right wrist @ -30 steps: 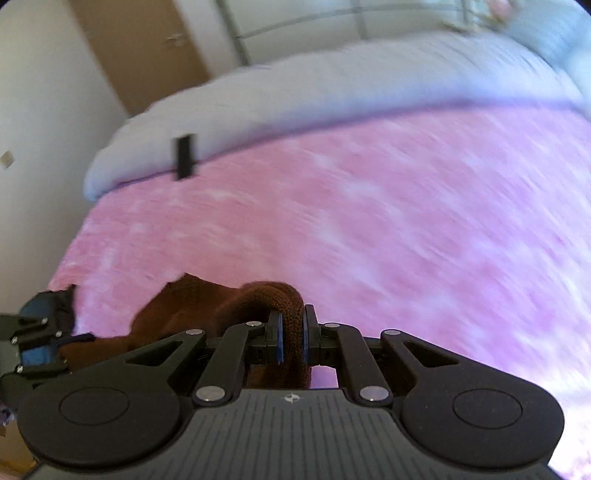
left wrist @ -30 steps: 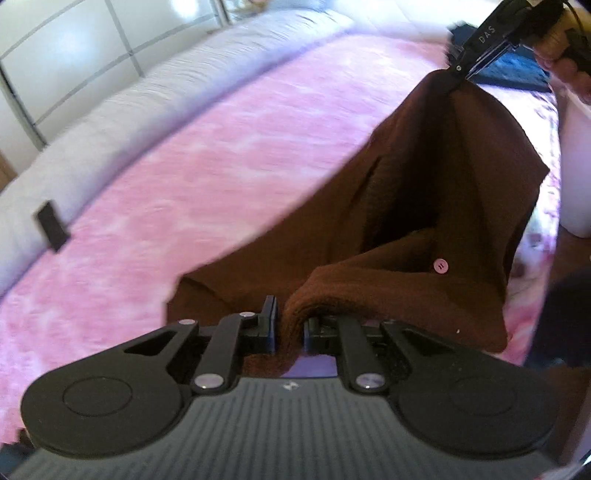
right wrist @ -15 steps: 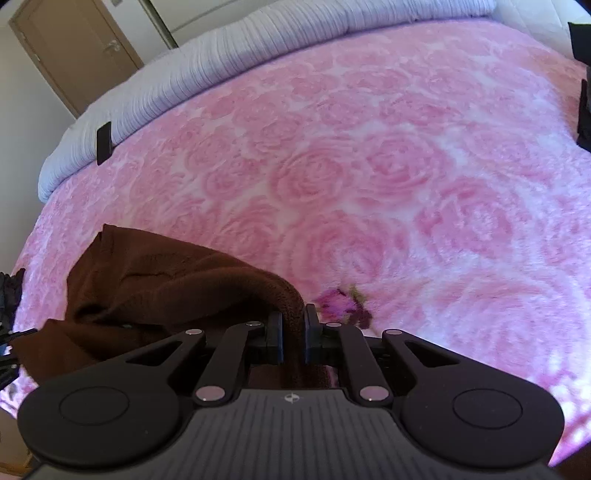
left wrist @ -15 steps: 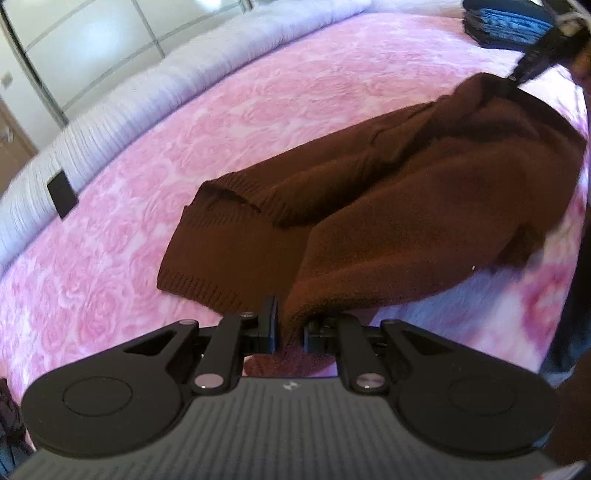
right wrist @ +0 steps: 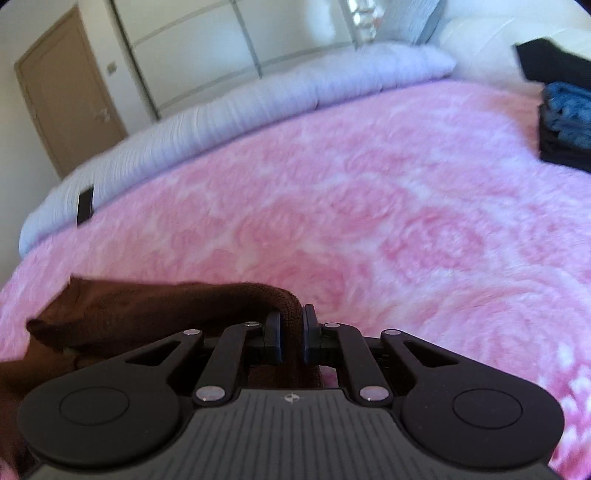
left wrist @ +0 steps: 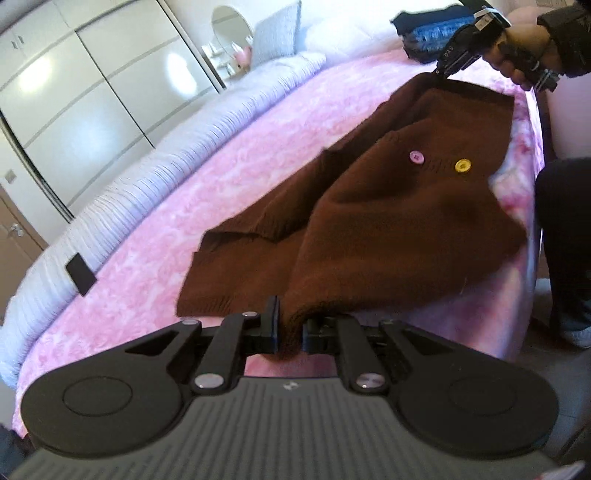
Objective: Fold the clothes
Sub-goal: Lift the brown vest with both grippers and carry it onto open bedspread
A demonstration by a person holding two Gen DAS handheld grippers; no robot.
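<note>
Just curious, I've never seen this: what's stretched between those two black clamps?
A brown cardigan spans from the left hand-held gripper to the right hand-held gripper, seen in the left wrist view.

Bed with pink rose-pattern blanket (left wrist: 229, 177), grey ribbed bolster (left wrist: 155, 173) along its far edge, small black tag (left wrist: 80, 274) on the bolster. Dark folded stack (right wrist: 565, 122) on the bed's far right corner. White wardrobe doors (left wrist: 92, 99) behind, brown door (right wrist: 70, 96) left of them, round mirror (left wrist: 231, 22), grey pillow (left wrist: 275, 31).
</note>
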